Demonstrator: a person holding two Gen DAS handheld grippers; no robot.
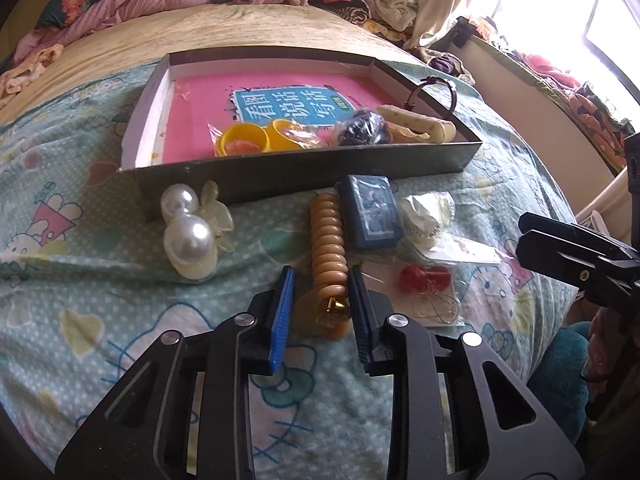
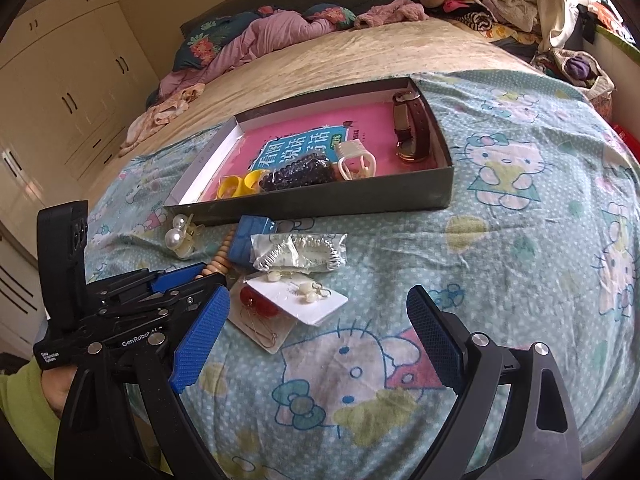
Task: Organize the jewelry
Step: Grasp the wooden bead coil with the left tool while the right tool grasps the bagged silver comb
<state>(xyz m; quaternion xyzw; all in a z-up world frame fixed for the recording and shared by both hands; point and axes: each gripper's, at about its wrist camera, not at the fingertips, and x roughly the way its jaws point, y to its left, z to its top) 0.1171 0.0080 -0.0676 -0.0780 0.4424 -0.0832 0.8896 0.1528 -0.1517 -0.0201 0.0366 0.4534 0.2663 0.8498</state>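
A tan beaded bracelet [image 1: 329, 236] with a gold bell lies on the cartoon-cat bedsheet in front of the shallow dark box [image 1: 304, 168]. My left gripper [image 1: 321, 272] is shut on its near end, blue pads against both sides. Beside it are a small blue case [image 1: 372, 212], a bagged silver piece [image 2: 304, 254], a pearl hair clip [image 1: 188, 232] and carded red earrings [image 2: 260, 300]. The box holds yellow rings [image 1: 244, 140], bagged dark beads [image 2: 298, 172], a cream clip [image 2: 356, 160] and a brown watch [image 2: 412, 128]. My right gripper [image 2: 320, 294] stands open over the sheet, holding nothing.
The box sits on a pink book cover, mid-bed. Piled clothes and a floral pillow [image 2: 224, 40] lie along the bed's far edge. Cream wardrobes [image 2: 60, 92] stand to the left, a bright window [image 1: 568, 12] to the right. A hand in a green sleeve [image 2: 24, 396] grips the left tool.
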